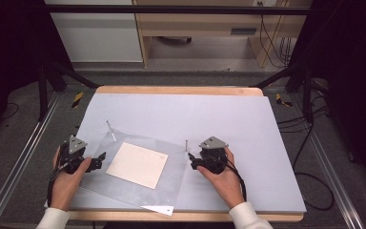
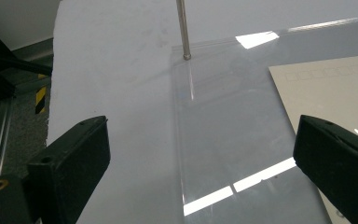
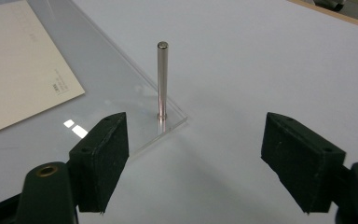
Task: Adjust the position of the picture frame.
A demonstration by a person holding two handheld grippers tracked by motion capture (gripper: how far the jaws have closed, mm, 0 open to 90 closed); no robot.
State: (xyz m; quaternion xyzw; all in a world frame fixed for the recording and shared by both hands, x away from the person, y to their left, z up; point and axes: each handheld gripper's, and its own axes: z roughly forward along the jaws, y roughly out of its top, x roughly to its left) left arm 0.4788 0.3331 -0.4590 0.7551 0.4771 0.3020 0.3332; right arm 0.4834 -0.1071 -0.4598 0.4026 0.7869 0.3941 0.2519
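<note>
Desk (image 1: 248,119), covered by 1 pale mat, carried 1 clear plate (image 1: 171,167) lying flat toward the near left, with 1 cream card (image 1: 137,164) on it. 2 metal pins stood upright in the plate's far corners: left pin (image 1: 109,126) and right pin (image 1: 186,144). Left gripper (image 1: 97,160), held in the person's left hand (image 1: 66,183), sat at the plate's left edge; in the left gripper view its fingers (image 2: 74,158) stood wide apart with nothing between them, straddling the plate's edge (image 2: 179,140), the left pin (image 2: 183,28) farther ahead and the card (image 2: 331,88) to the right. Right gripper (image 1: 195,160), held in the right hand (image 1: 224,181), sat just beside the plate's far right corner; in the right gripper view its fingers (image 3: 102,154) stood apart and empty, the right pin (image 3: 162,79) ahead between them but clear of both, rooted in the plate's corner (image 3: 172,123). Card (image 3: 18,70) lay to the left there.
</note>
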